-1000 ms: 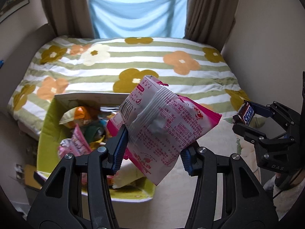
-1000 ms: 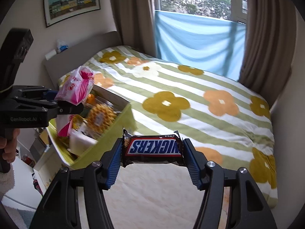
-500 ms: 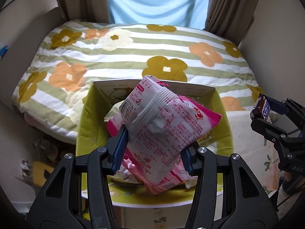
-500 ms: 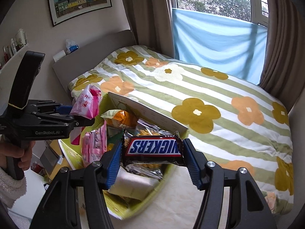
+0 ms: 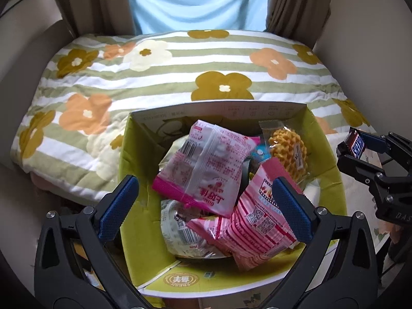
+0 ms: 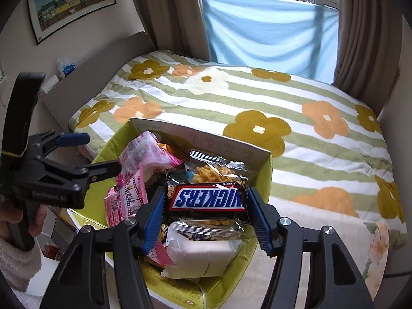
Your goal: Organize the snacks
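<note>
A green cardboard box (image 5: 332,177) of snacks stands at the foot of the bed. My left gripper (image 5: 203,188) hangs over it with its jaws opening wide. The pink-and-white snack packet (image 5: 211,170) lies on the pile below and between the pads, touching neither. In the right wrist view the left gripper (image 6: 101,152) stands at the box's (image 6: 267,175) left side beside the pink packet (image 6: 144,152). My right gripper (image 6: 206,200) is shut on a Snickers bar (image 6: 208,198), held level above the box's near right part. The bar (image 5: 356,143) also shows at the left view's right edge.
Inside the box lie a waffle packet (image 5: 288,152), a pink striped packet (image 5: 257,219) and a white packet (image 6: 203,255). A flowered striped bedspread (image 6: 257,97) spreads behind it. Brown curtains (image 6: 365,25) flank the window. A hand (image 6: 15,216) holds the left gripper's handle.
The left jaws have opened and let go of the pink packet, which dropped onto the pile in the box. Both grippers came in over the box. The right still holds the Snickers bar.
</note>
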The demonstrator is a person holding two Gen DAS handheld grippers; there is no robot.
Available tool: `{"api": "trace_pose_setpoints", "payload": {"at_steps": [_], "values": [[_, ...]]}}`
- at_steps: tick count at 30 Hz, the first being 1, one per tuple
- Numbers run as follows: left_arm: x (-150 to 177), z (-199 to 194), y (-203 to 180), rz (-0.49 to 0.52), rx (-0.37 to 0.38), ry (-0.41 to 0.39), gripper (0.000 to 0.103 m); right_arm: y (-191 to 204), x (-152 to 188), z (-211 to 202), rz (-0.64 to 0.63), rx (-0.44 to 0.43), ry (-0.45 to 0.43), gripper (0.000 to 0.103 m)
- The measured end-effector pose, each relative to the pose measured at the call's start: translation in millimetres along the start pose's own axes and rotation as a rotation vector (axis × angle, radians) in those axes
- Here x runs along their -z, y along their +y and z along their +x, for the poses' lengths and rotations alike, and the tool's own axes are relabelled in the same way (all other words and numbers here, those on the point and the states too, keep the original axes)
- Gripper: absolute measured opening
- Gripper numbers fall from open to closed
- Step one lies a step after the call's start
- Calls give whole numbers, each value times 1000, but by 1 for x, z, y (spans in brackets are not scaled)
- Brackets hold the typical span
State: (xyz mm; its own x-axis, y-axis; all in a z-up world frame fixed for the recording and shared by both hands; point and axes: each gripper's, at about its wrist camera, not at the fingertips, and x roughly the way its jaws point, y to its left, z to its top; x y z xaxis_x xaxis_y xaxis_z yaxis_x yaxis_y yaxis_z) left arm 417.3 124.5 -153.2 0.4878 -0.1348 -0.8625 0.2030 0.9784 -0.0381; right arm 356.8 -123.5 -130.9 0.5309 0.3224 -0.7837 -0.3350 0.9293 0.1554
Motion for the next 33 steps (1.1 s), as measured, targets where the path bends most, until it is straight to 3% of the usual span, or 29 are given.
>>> {"api": "trace_pose_setpoints", "payload": {"at_steps": [6, 8, 10, 12, 17, 26, 33], "values": [[15, -13, 5, -46, -7, -16, 103, -3, -5, 13, 39, -10, 22, 57], [16, -17, 4, -38, -17, -20, 103, -3, -7, 18, 61, -33, 23, 62], [16, -19, 4, -34, -34, -22, 103, -3, -8, 21, 78, -42, 12, 88], [19, -20, 5, -37, -43, -24, 103, -3, -5, 17, 83, -32, -17, 99], [24, -18, 3, -47, -25, -18, 103, -5, 4, 13, 83, 69, -11, 99], [25, -37, -5, -51, -11, -52, 103, -6, 4, -11, 118, 66, -48, 99], [30, -90, -30, -47, -36, -143, 103, -5, 12, -63, 112, 47, -112, 99]]}}
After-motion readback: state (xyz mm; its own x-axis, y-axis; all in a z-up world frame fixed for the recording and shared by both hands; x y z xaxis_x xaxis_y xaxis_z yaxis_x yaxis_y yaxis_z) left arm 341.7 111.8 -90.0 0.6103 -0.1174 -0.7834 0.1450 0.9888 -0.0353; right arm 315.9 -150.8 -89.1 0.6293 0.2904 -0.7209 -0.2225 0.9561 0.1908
